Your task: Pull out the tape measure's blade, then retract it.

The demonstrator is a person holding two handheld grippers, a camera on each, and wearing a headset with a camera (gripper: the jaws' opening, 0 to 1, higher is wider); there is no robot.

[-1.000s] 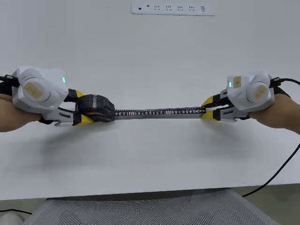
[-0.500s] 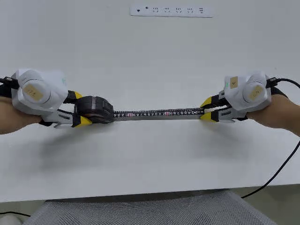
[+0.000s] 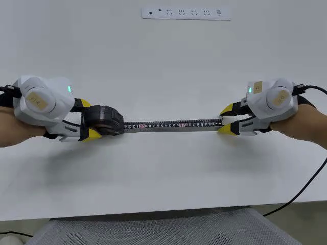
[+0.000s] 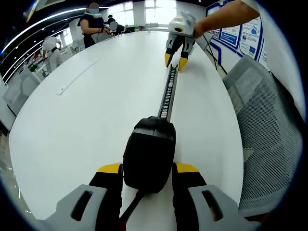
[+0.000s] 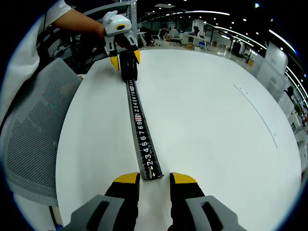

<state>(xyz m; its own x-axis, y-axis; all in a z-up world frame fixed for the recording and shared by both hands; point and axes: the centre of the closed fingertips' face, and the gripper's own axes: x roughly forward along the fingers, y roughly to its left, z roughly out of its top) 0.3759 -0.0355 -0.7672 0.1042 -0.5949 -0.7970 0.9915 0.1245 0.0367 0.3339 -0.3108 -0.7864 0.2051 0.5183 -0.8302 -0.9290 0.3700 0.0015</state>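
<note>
A black tape measure case [image 3: 102,120] sits on the white table, and my left gripper [image 3: 88,118] is shut on it, one yellow-tipped jaw on each side. The left gripper view shows the case [image 4: 149,161] between my fingers [image 4: 109,169]. The dark blade [image 3: 172,124] with white numbers runs flat and straight to the right, reaching my right gripper [image 3: 225,119]. That gripper is shut on the blade's end, its jaws close on either side. In the right gripper view the blade [image 5: 143,137] ends between my fingertips [image 5: 127,178].
A white power strip [image 3: 186,11] lies at the table's far edge. A black cable [image 3: 305,185] hangs off the front right edge. A grey mesh chair [image 3: 153,229] stands below the table's near edge. People stand far off across the room [image 4: 94,21].
</note>
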